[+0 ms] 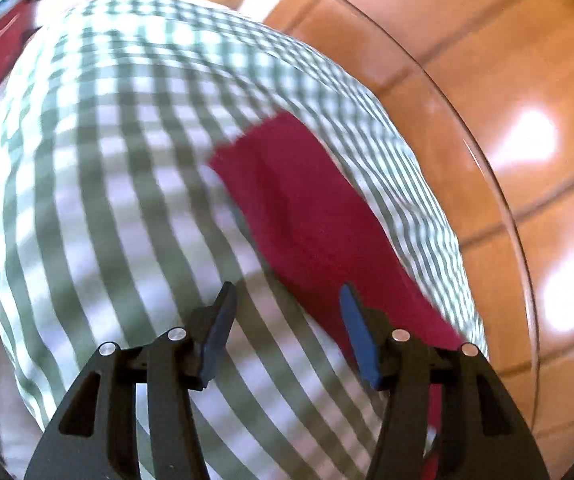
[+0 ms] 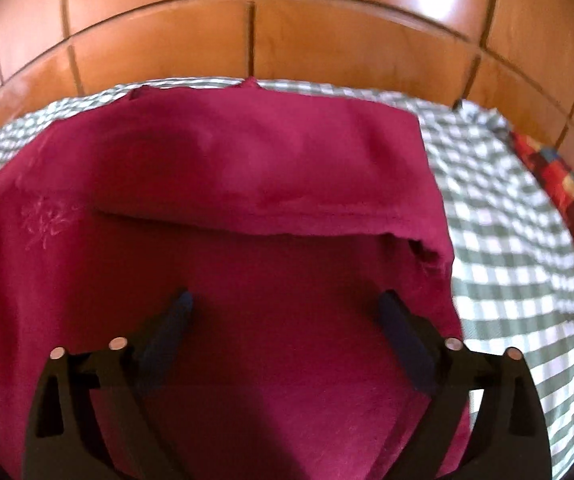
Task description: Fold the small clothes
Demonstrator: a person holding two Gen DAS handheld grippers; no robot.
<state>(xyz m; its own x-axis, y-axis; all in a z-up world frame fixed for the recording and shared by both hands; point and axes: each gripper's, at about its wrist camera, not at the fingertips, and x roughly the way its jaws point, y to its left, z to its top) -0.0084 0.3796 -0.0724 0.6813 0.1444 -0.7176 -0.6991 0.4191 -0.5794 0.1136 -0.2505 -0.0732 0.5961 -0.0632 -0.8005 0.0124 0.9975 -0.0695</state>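
Left wrist view, left gripper point(image 1: 287, 300): fingers spread wide with nothing between them; poised over the checked cloth, one blue pad point(image 1: 357, 332) overlapping the garment's edge in the frame.
Left wrist view, garment point(image 1: 307, 216): crimson fabric lying on the green-and-white checked cloth point(image 1: 119, 168), to the right of the fingers and running away toward the table's edge.
Left wrist view, surroundings: rim of a glass-topped table point(image 1: 499, 200) beside the checked cloth; orange floor tiles point(image 1: 527, 60) beyond; a red object point(image 1: 3, 52) at far left, blurred.
Right wrist view, right gripper point(image 2: 287, 300): fingers wide apart, gripping nothing; contact with the fabric cannot be told.
Right wrist view, garment point(image 2: 227, 168): fills the centre, its far portion folded back over the near portion, with a hemmed edge point(image 2: 247, 226) running across.
Right wrist view, surroundings: checked cloth point(image 2: 507, 240) showing to the right; a multicoloured chequered fabric point(image 2: 567, 200) at far right; floor tiles point(image 2: 167, 40) beyond.
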